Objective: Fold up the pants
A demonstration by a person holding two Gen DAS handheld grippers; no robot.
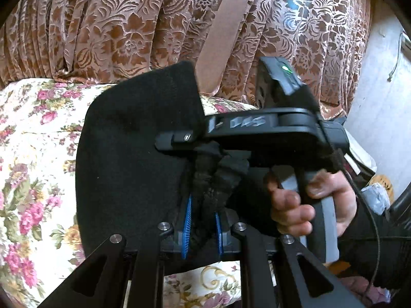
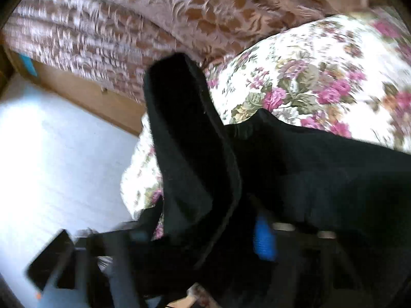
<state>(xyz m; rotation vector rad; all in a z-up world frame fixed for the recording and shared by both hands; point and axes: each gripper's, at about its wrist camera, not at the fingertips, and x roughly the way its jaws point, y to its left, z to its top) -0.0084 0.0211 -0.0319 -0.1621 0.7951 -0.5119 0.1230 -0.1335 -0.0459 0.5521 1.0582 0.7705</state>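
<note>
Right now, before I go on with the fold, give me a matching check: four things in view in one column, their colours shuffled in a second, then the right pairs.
Things:
1. pants
2. bedspread
3. curtain
4. left pads

Colours:
A. brown with a leaf pattern
B. blue
C. black
D. white with pink flowers

Pairs: 1-C, 2-D, 3-A, 4-B
</note>
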